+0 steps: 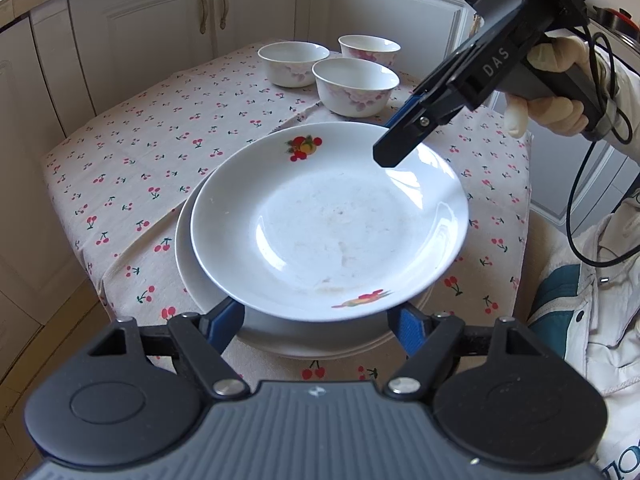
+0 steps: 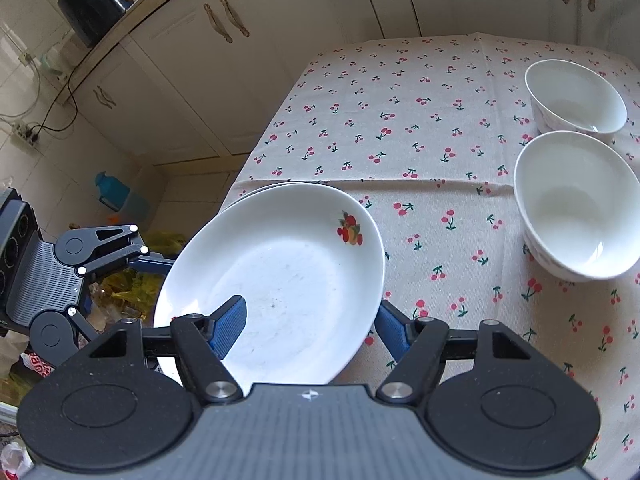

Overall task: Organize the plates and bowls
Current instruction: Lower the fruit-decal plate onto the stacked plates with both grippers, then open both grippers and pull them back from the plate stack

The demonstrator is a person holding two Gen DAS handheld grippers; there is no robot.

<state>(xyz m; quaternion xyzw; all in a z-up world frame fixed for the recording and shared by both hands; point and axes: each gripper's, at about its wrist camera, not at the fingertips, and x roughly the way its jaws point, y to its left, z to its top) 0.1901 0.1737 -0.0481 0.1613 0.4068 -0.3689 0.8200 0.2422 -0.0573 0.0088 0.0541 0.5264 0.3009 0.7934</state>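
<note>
A white plate with fruit prints (image 1: pixel 328 220) is tilted and raised over a second white plate (image 1: pixel 224 304) that lies on the cherry-print tablecloth. My right gripper (image 2: pixel 308 320) straddles the top plate's rim (image 2: pixel 280 272), one finger above and one below, jaws wide; in the left wrist view it (image 1: pixel 394 152) reaches in from the upper right. My left gripper (image 1: pixel 316 322) is open, its fingers either side of the plate's near edge. Three white bowls (image 1: pixel 356 84) stand at the table's far end.
The small table (image 2: pixel 420 120) is covered by the cloth and stands against white kitchen cabinets (image 1: pixel 160 20). Two bowls (image 2: pixel 576 204) sit to the right of my right gripper. The floor at left holds a power strip, bags and a blue jug (image 2: pixel 112 192).
</note>
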